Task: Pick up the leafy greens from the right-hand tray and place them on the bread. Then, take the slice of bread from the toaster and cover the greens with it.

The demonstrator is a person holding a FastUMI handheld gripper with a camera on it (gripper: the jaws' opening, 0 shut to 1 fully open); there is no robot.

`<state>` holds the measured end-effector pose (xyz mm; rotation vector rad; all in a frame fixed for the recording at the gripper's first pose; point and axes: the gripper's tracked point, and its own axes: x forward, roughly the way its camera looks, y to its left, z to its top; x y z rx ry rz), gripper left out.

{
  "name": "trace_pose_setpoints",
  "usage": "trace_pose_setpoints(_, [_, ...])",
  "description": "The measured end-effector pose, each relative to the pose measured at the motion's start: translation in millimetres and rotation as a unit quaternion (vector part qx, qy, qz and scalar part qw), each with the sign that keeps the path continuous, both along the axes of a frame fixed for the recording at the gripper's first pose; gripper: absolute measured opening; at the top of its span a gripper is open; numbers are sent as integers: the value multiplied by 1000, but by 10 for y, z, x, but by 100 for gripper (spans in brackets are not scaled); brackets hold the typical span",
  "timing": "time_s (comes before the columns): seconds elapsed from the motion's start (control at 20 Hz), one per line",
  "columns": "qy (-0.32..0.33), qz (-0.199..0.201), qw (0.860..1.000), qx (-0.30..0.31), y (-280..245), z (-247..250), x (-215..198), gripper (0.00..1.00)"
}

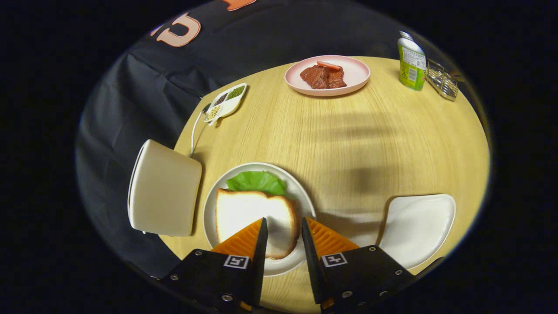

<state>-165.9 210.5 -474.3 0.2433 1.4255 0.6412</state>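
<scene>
Gripper (282,226) fingers parted above bread slice (255,220), gripping nothing; slice covers lettuce leaf (257,182) on round white plate (301,196); toaster (163,189) left; white tray (418,226) right.

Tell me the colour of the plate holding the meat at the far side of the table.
Pale pink, seen in the gripper view: the plate sits well beyond the open gripper.

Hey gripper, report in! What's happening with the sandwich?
Hand-held gripper open, nothing held, above the plate. Bread slice covers greens. Nothing in the way.
</scene>
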Motion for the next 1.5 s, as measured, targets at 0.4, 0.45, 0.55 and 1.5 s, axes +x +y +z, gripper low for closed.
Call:
trace_pose_setpoints(0.4, [-128,-41,991,5,-239,729,597,72])
trace_pose_setpoints(0.45, [-152,-52,987,12,-276,910,723,73])
trace_pose_setpoints(0.55, [-203,-78,976,23,-357,1303,986,80])
trace_pose_setpoints(1.5, [-562,-197,803,28,-1147,3869,2077,93])
